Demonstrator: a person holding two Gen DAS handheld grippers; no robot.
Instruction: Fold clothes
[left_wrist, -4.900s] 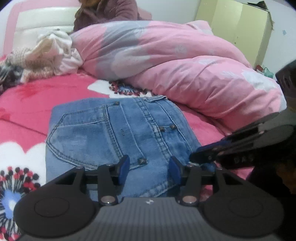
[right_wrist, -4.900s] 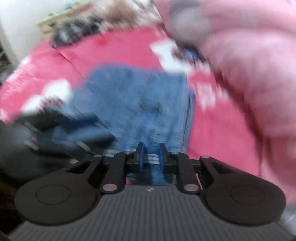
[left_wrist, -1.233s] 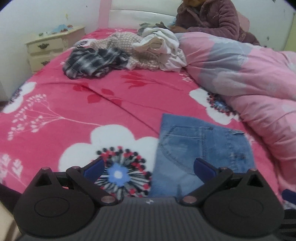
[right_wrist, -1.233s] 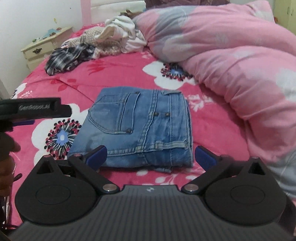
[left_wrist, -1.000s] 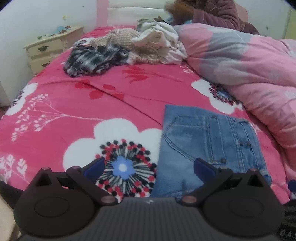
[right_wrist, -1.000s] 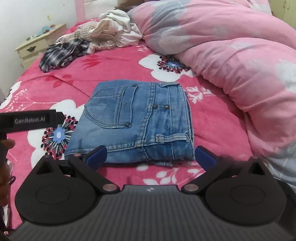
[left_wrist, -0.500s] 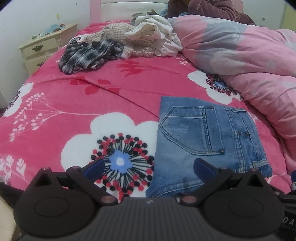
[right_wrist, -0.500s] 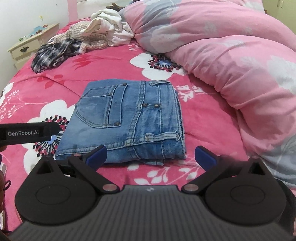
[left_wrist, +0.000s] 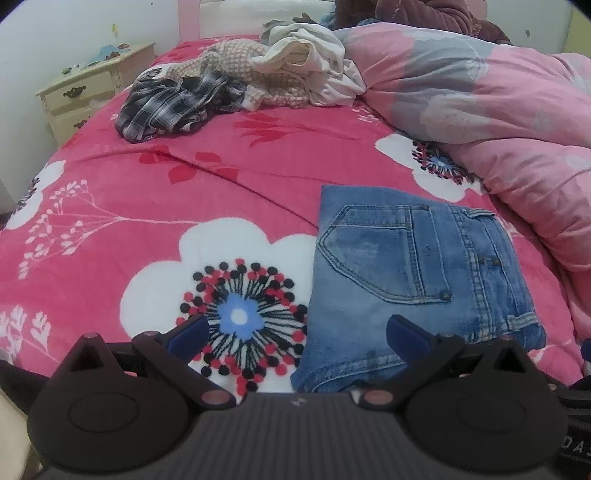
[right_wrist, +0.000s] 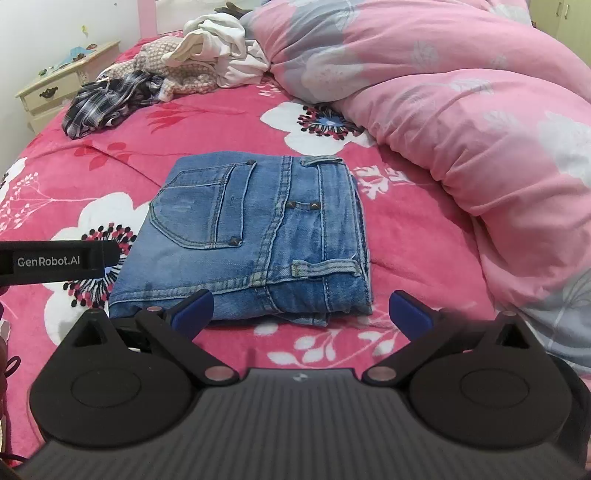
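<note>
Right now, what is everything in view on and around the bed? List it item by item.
folded jeans: one, blue denim, flat on the blanket near the bed's front, back pocket up
blanket: one, hot pink with white flowers, covering the bed
duvet: one, pale pink with grey flowers, bunched along the right side
plaid garment: one, dark grey and white, crumpled at the far left
knit garment: one, beige, in the far pile
white garment: one, cream white, on top of the pile
nightstand: one, cream, left of the bed
person in maroon clothing: one, at the headboard
left gripper: black, blue pads, open, empty
right gripper: same, open, empty
</note>
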